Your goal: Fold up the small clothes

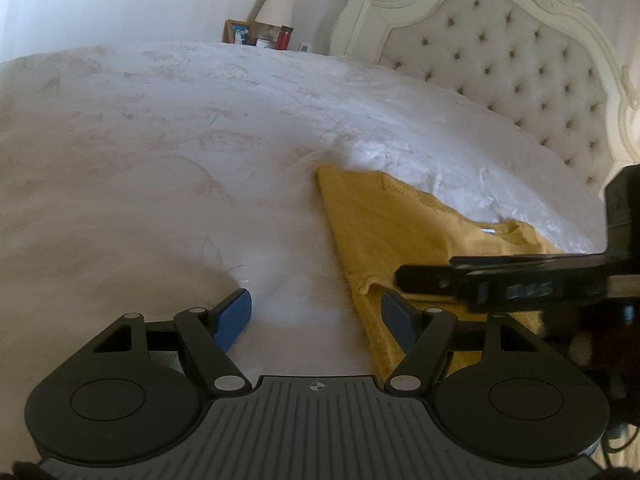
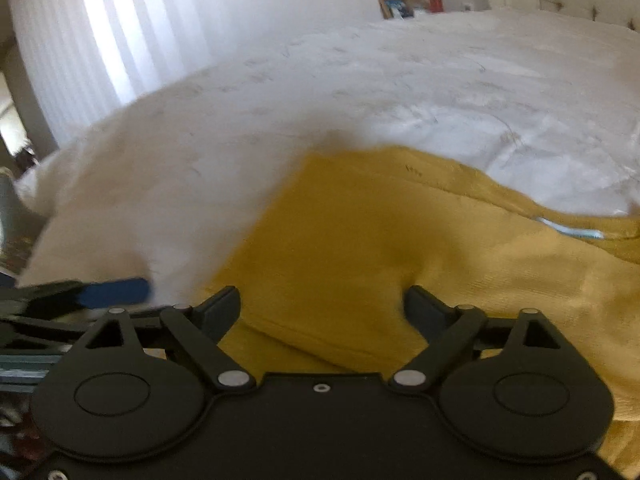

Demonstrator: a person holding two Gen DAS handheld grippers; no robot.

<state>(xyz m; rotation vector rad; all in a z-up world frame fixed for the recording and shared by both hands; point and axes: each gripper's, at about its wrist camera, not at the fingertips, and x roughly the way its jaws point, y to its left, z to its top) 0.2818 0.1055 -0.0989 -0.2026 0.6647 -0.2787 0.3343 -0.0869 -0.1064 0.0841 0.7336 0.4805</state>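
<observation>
A bedroom is seen, with a big white bed that fills most of both views. Pale curtains are seen at the far left in the right wrist view. On a small stand past the bed, a picture frame, a red can and a lamp with a cream shade are set close together. A padded headboard with buttons and a carved cream edge is seen on the right.

The left claw is held low over the bed, and its blue fingers are spread wide apart. Nothing is pinched between them. White sheet is seen under the left finger, and the right finger is seen over the edge of the yellow shirt.

The yellow shirt is laid on the bed, to the right of the middle in the left wrist view. Its neck with a small label is turned toward the headboard. One side looks folded over, but this cannot be told for sure.

The right claw is held just over the shirt, and its dark fingers are spread wide too. Yellow cloth is seen between them, but it is not pinched. The right claw is also seen from the side in the left wrist view, just beside the left claw. The right wrist view is a bit blurry.
</observation>
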